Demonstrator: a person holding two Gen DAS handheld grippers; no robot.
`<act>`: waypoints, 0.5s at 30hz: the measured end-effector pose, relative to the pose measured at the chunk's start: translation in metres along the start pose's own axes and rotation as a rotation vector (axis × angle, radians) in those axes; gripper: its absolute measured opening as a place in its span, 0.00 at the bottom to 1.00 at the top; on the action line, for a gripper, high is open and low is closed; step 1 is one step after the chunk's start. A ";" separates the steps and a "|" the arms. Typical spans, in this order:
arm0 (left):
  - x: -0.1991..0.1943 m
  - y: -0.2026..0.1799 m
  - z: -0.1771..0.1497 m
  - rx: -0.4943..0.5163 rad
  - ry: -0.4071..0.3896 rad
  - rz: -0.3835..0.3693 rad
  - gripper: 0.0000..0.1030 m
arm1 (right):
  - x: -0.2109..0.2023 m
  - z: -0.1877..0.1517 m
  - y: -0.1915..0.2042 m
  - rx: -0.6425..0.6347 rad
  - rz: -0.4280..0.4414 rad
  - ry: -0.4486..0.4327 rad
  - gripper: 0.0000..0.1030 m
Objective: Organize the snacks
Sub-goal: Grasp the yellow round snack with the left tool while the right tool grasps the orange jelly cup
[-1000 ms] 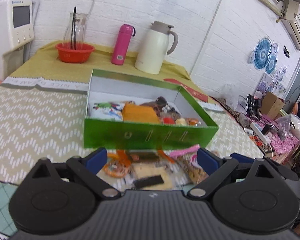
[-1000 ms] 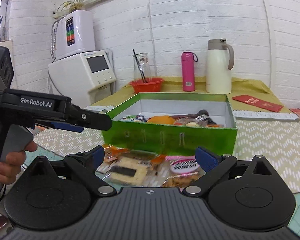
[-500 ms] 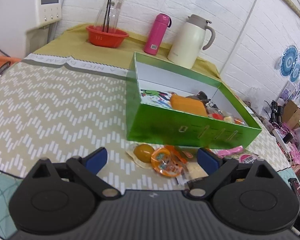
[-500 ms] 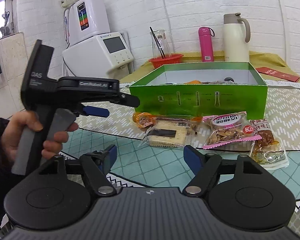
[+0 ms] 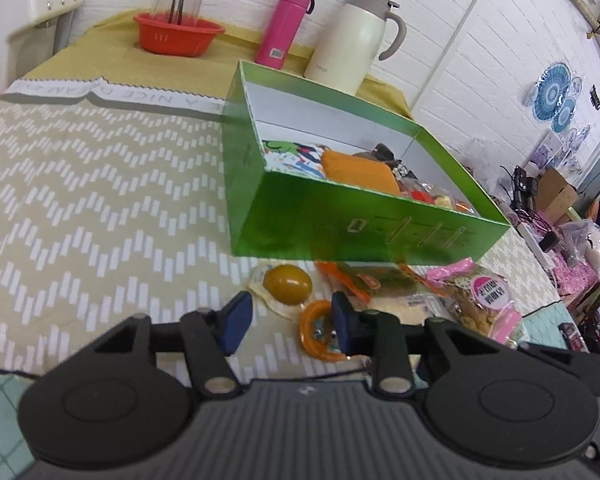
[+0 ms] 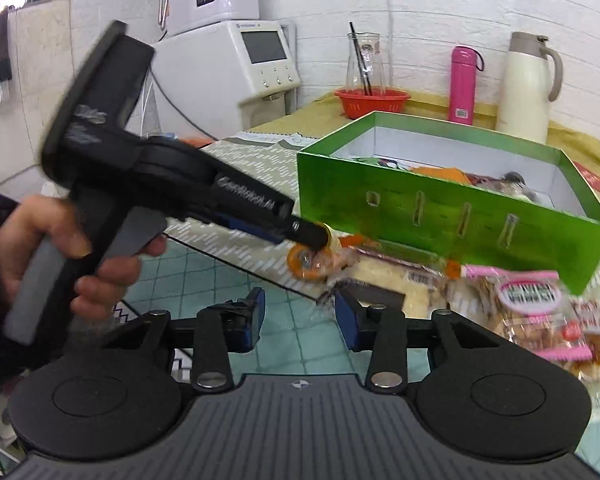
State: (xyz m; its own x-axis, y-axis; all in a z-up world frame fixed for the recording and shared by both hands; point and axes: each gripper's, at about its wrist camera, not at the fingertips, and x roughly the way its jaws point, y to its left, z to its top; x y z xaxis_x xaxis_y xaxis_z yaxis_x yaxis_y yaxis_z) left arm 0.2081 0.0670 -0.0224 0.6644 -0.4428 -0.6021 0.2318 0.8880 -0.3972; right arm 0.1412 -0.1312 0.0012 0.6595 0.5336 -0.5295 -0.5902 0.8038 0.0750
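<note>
A green box (image 5: 364, 228) (image 6: 452, 220) holds several snacks. Loose snacks lie on the table in front of it: a packed brown egg (image 5: 287, 283), an orange ring-shaped pack (image 5: 318, 334) (image 6: 306, 262), a cracker pack (image 5: 396, 304) (image 6: 384, 280) and a pink nut pack (image 5: 484, 300) (image 6: 528, 300). My left gripper (image 5: 287, 318) is open, partly closed in, with its fingers on either side of the egg pack, just short of it. In the right wrist view it reaches over the orange pack (image 6: 312, 236). My right gripper (image 6: 300, 316) is open and empty above the teal mat.
An orange basket (image 5: 178, 34) with a glass jar, a pink bottle (image 5: 284, 26) and a cream thermos jug (image 5: 352, 36) stand at the back. A white appliance (image 6: 236, 56) is at the back left. Cluttered goods lie past the table's right edge (image 5: 560, 216).
My left gripper has moved forward and left to the egg pack and narrowed its jaws. My right gripper has swung left, pulled back from the snacks and narrowed too.
</note>
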 end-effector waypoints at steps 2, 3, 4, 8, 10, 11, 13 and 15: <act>-0.006 -0.001 -0.004 0.005 0.018 -0.018 0.28 | 0.010 0.004 0.001 -0.025 0.001 0.010 0.67; -0.010 -0.002 -0.006 0.017 0.018 -0.017 0.28 | 0.015 0.006 0.002 -0.041 -0.006 0.013 0.67; -0.014 -0.002 -0.007 0.027 0.009 -0.015 0.28 | 0.018 0.008 0.003 -0.054 -0.010 0.016 0.67; -0.034 0.005 -0.001 0.006 -0.058 -0.005 0.30 | 0.028 0.015 0.003 -0.093 0.003 0.006 0.79; -0.038 0.010 0.003 0.001 -0.077 0.010 0.30 | 0.034 0.018 0.004 -0.122 0.005 -0.009 0.89; -0.039 0.012 0.005 -0.007 -0.081 0.014 0.30 | 0.037 0.019 0.005 -0.137 0.009 -0.015 0.92; -0.037 0.017 0.007 -0.027 -0.076 0.012 0.30 | 0.044 0.022 0.007 -0.165 0.018 -0.006 0.91; -0.035 0.019 0.006 -0.033 -0.068 0.011 0.30 | 0.052 0.023 0.007 -0.154 0.026 0.040 0.81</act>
State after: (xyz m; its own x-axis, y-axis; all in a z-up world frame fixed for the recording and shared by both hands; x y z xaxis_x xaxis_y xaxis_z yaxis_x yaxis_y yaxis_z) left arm 0.1931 0.1004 -0.0049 0.7138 -0.4229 -0.5582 0.2015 0.8874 -0.4145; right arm 0.1819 -0.0921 -0.0063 0.6258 0.5399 -0.5629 -0.6731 0.7384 -0.0401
